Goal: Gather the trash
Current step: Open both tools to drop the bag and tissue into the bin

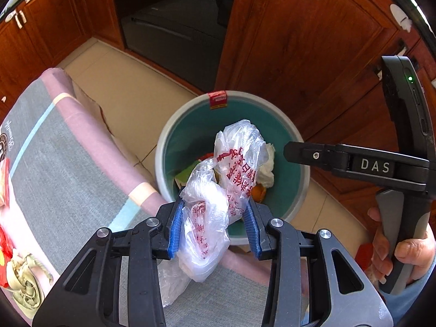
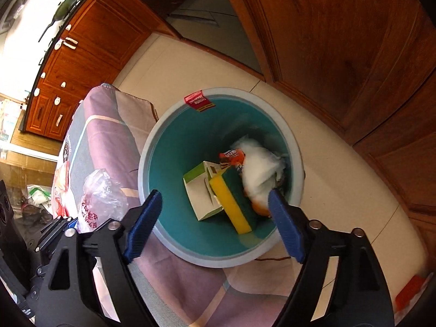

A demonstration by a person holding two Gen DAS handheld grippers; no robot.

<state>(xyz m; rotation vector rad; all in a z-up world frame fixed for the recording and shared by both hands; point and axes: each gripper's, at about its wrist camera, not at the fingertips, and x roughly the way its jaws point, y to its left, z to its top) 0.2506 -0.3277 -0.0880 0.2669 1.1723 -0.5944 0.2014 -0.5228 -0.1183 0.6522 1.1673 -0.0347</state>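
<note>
A round bin, teal inside with a grey rim [image 1: 163,136] [image 2: 147,147], stands on the floor beside the cloth-covered table. In it lie a yellow-green sponge [image 2: 231,199], a small carton [image 2: 199,190], white tissue [image 2: 259,163] and a red wrapper [image 2: 231,156]. My left gripper [image 1: 214,226] has a clear plastic bag with red print [image 1: 218,190] between its blue pads, above the table edge near the bin; its jaws stand apart. The bag also shows in the right wrist view [image 2: 100,196]. My right gripper [image 2: 215,226] is open and empty above the bin.
The table has a pink and grey cloth [image 1: 68,163]. Crumpled paper [image 1: 24,286] and red packaging [image 1: 5,245] lie at its left edge. Wooden cabinets [image 1: 299,41] surround the tiled floor [image 1: 122,81]. A red item [image 2: 411,288] lies at the right.
</note>
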